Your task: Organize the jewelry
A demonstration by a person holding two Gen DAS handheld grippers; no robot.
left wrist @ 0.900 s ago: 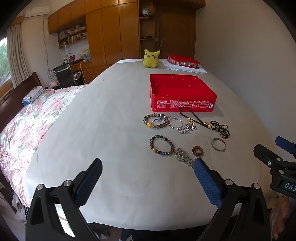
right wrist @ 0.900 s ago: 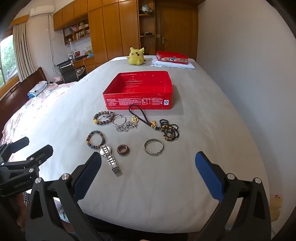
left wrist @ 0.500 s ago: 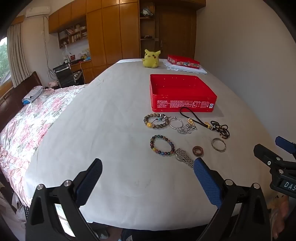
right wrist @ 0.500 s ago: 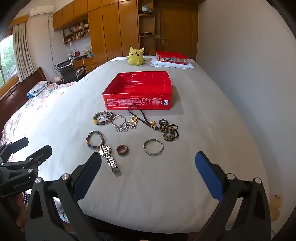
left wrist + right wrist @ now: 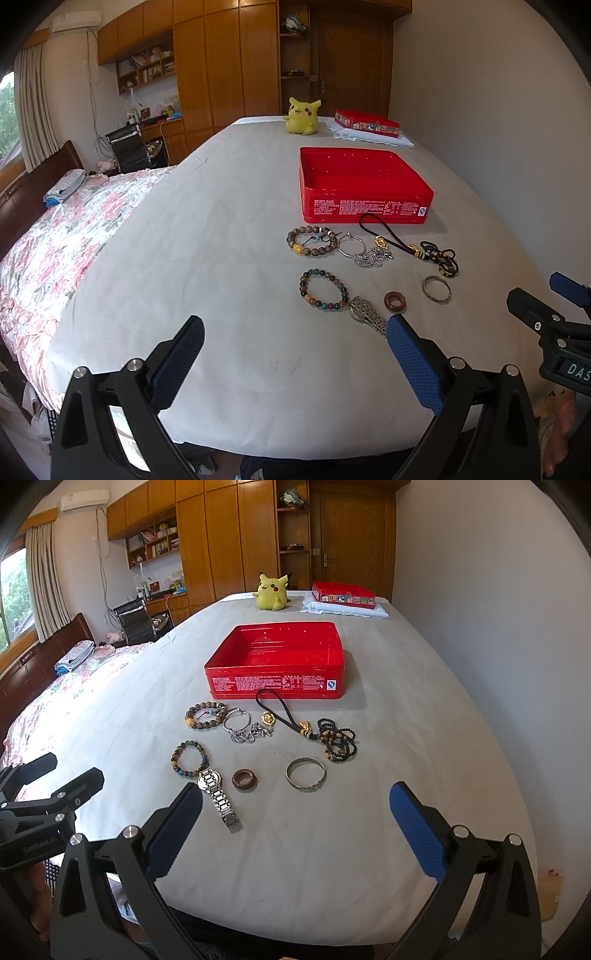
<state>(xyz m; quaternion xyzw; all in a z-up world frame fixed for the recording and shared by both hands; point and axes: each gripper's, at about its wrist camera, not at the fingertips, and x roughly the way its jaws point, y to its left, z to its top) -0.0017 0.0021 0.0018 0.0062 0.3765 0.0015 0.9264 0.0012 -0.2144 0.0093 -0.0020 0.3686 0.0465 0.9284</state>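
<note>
An open red tin (image 5: 275, 661) (image 5: 364, 184) sits on the white sheet, with jewelry spread in front of it. There lie a brown bead bracelet (image 5: 205, 715), a silver hoop with chain (image 5: 243, 727), a black cord with gold charms (image 5: 280, 712), dark bead strands (image 5: 338, 740), a coloured bead bracelet (image 5: 189, 758) (image 5: 323, 290), a steel watch (image 5: 218, 794), a brown ring (image 5: 244, 779) and a silver bangle (image 5: 306, 774). My right gripper (image 5: 295, 812) hangs open just short of the watch and bangle. My left gripper (image 5: 295, 341) is open over bare sheet, left of the pieces.
A yellow plush toy (image 5: 272, 592) and a red lid on a folded white cloth (image 5: 343, 600) sit at the far end. A white wall (image 5: 498, 609) runs along the right. A floral quilt (image 5: 62, 240) covers the left side.
</note>
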